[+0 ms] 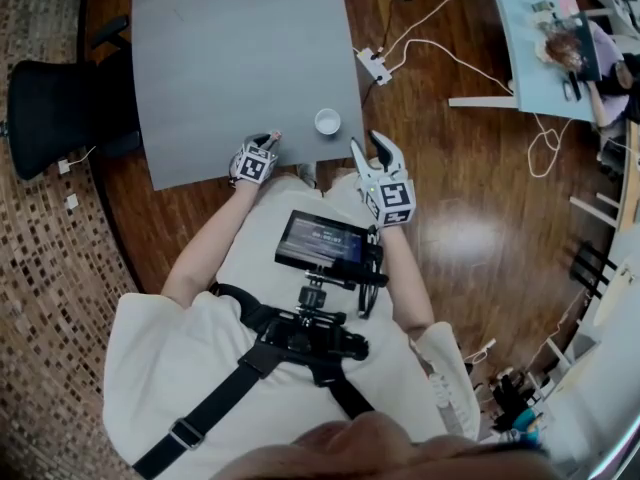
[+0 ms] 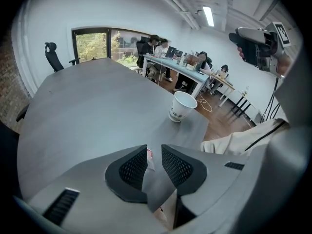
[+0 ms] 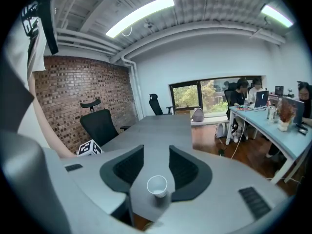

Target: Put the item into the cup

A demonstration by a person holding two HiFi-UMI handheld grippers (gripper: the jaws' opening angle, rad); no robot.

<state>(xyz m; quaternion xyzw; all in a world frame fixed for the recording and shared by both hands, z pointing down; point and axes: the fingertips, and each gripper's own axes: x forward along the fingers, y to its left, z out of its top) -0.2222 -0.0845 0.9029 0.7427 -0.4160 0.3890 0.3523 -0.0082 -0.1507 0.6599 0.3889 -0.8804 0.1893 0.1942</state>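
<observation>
In the head view, my left gripper (image 1: 268, 141) sits at the near edge of the flat grey table (image 1: 220, 58). The white paper cup (image 1: 327, 121) stands a little ahead of it and to its right. My right gripper (image 1: 372, 148) hangs off the table edge just right of the cup, jaws spread wide. In the left gripper view, my jaws stand partly apart with bare table showing between them. The small white packet with red print (image 2: 149, 159) lies close against the left jaw's pad, not pinched from both sides as far as I can see. I judge the step is the pickup: centre the packet, close squarely until both pads bite, lift clear, then carry it forward and right over the cup's mouth. In the right gripper view, nothing is held. The cup shows beyond the wide jaws, so this gripper could steady it.
</observation>
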